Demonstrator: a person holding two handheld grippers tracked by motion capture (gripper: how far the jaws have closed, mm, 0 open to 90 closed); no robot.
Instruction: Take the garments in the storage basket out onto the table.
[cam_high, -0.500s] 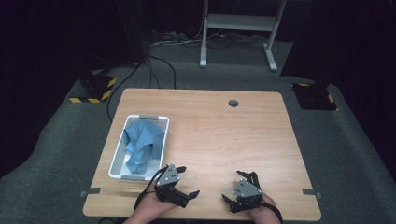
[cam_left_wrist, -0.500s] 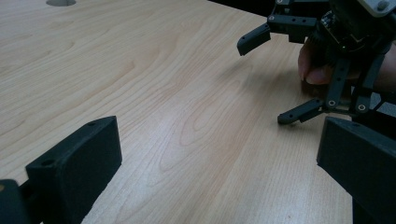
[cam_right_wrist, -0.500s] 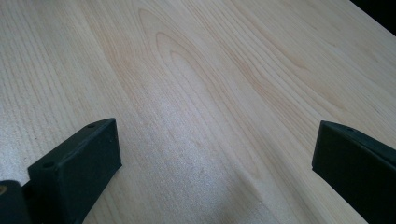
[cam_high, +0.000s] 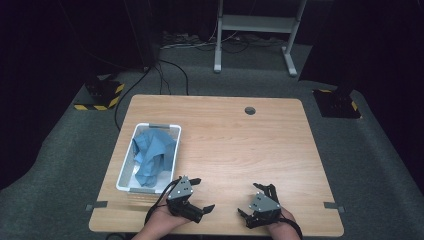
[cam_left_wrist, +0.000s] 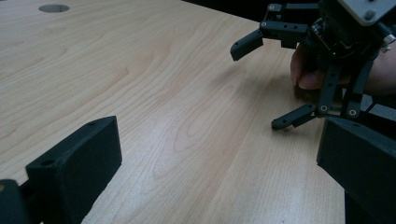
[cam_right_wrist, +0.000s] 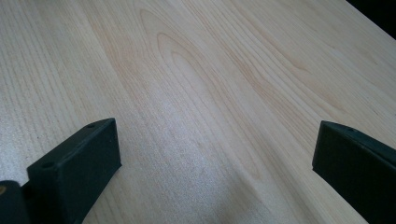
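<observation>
A white bin (cam_high: 125, 173) holding crumpled blue cloth (cam_high: 152, 152) sits at the left side of the wooden table (cam_high: 240, 145). To the right of the bin's near end, my left gripper (cam_high: 204, 194) rests low at the front edge, open and empty. Its two black jaws (cam_left_wrist: 217, 163) stand wide apart over bare wood. My right gripper (cam_high: 249, 199) is beside it to the right, also open with nothing between its fingers (cam_right_wrist: 215, 158). The left gripper view catches the right gripper (cam_left_wrist: 264, 84) from the side, with a hand (cam_left_wrist: 310, 74) behind it.
A round cable hole (cam_high: 250, 110) lies near the table's far edge. Beyond the table on the grey carpet are a white metal stand (cam_high: 255, 30), cables (cam_high: 170, 75) and two yellow-and-black striped floor plates (cam_high: 97, 100).
</observation>
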